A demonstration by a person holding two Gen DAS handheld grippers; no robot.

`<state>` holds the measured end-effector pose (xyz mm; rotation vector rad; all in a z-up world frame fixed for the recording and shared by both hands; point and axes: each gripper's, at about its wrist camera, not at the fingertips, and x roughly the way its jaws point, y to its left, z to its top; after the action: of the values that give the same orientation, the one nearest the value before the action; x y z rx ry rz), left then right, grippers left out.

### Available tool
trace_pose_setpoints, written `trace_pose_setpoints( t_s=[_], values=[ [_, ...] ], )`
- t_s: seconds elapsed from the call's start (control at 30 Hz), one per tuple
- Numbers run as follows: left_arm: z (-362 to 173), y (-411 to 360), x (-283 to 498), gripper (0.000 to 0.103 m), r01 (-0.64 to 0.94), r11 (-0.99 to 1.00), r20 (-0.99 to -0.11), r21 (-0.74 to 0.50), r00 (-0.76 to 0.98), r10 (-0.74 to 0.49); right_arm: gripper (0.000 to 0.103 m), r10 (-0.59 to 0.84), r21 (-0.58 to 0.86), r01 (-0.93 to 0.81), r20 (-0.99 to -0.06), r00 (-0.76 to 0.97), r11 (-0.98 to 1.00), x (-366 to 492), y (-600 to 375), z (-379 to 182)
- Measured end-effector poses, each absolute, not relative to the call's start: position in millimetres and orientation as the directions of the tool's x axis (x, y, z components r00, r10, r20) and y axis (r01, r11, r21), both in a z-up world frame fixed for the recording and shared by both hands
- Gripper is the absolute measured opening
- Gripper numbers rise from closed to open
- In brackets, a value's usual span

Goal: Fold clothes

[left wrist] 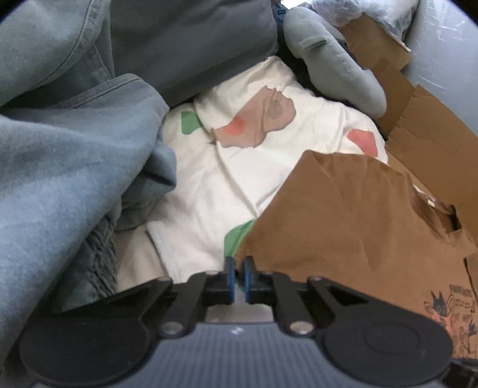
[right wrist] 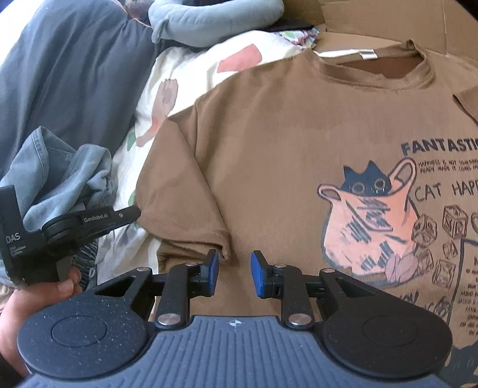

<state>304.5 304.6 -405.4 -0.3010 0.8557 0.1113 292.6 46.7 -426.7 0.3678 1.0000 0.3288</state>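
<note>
Bedding (right wrist: 191, 74) bears brown T-shirt (right wrist: 298, 149) under right tongs (right wrist: 234, 273).

Both views are lit by soft, diffuse daylight, brightest at the far edge. In the left wrist view the crinkled clear plastic bag (left wrist: 373, 12) at far right glares near white, the white printed quilt (left wrist: 233, 167) is nearly overexposed, and soft blur covers all surfaces. In the right wrist view the brown printed cotton T-shirt (right wrist: 269, 149) is sharper, its lettering legible. Fisheye distortion bends both frames; corners fall black.
</note>
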Motion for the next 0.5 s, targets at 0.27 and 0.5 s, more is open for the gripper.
trace_pose_setpoints(
  t_s=[0.27, 0.5],
  values=[
    [-369.1, 295.2, 300.7, 0.004, -0.126, 0.952, -0.736, -0.278, 0.665, -0.127, 0.025, 0.488, 0.451, -0.207, -0.703, 0.517, 0.868, 303.4, 58.1, -411.6],
    [-340.5, 282.4, 309.8, 0.004, -0.078, 0.928, -0.715, -0.365, 0.661, -0.226, 0.039, 0.545, 0.443, -0.318, -0.662, 0.515, 0.839, 310.5, 81.0, -395.5]
  ],
)
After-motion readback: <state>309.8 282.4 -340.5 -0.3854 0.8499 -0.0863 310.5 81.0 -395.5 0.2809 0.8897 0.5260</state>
